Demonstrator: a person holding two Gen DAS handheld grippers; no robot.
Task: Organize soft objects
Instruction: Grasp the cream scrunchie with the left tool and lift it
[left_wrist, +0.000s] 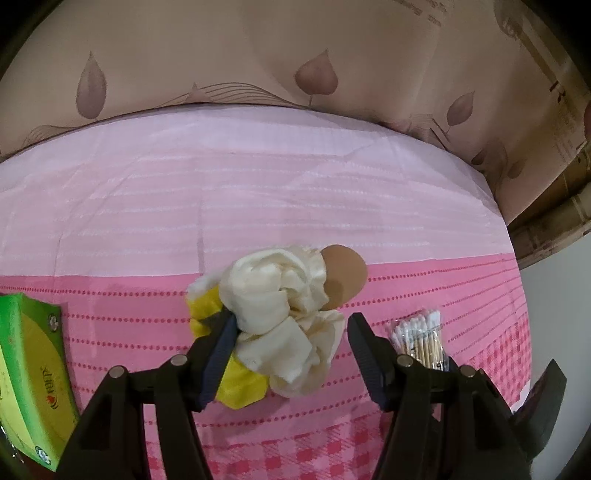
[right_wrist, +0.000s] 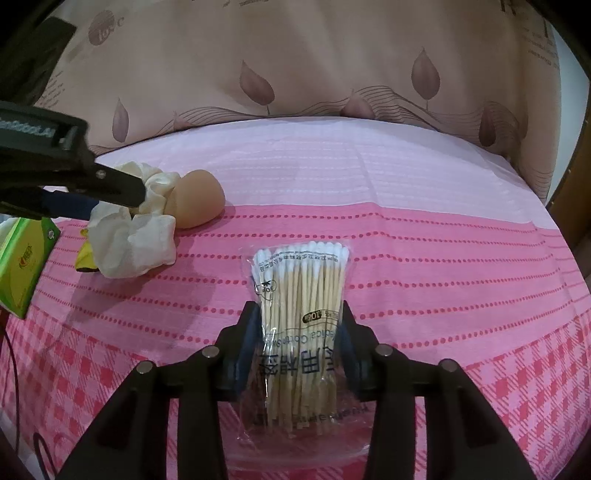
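Left wrist view shows our left claw (left_wrist: 291, 325) spread wide around the cream scrunchie (left_wrist: 280, 306), while our right claw (right_wrist: 299, 321) brackets the cotton swab packet (right_wrist: 299, 295), grip uncertain.

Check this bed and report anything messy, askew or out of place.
The cream scrunchie lies in a bunched heap on a yellow item, crowding the tan egg-shaped sponge. These three are jumbled together, not set apart. The cotton swab pack lies flat and looks intact. Nothing is spilled.

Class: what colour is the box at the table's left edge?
Green and yellow box; clearest in the left wrist view.
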